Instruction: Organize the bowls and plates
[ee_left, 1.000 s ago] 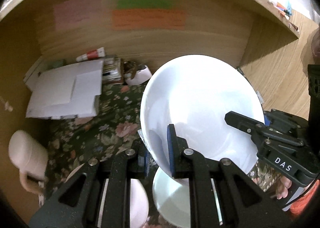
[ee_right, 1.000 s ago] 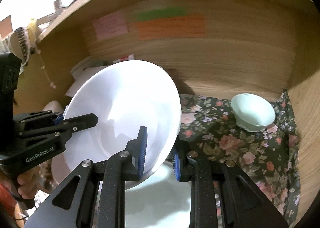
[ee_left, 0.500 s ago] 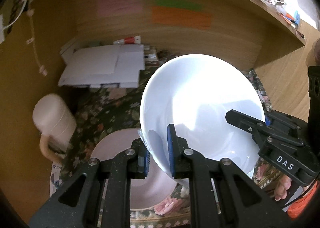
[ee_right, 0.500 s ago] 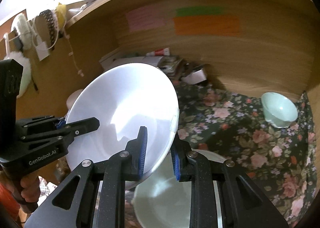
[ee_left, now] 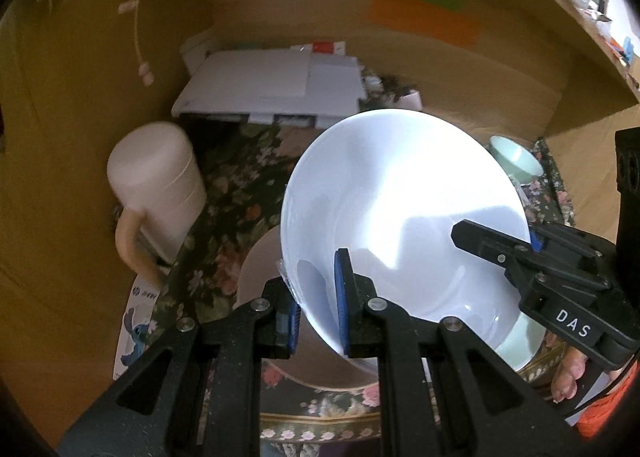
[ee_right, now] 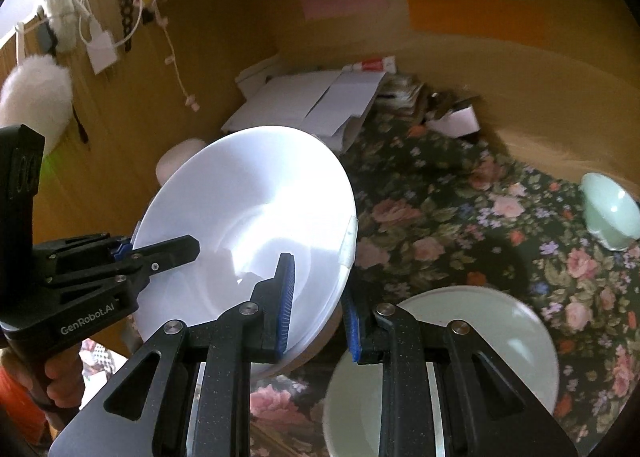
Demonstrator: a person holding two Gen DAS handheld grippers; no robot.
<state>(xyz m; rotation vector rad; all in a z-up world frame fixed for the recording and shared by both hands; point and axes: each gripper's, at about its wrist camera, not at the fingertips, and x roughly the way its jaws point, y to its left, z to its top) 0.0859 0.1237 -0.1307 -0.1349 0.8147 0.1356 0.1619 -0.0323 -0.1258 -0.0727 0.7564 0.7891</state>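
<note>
White bowl [ee_left: 400,209] is travelling leftward over the surface's front edge, now above the pink plate [ee_left: 260,257]; you're pinching its rim with both hand-held grippers, left hand-held gripper [ee_left: 316,309] and right hand-held gripper [ee_right: 318,305], nearing set-down

left gripper [ee_left: 316,299]: jaws clamped, tilted down | right gripper [ee_right: 318,309]: jaws clamped, tilted down
</note>
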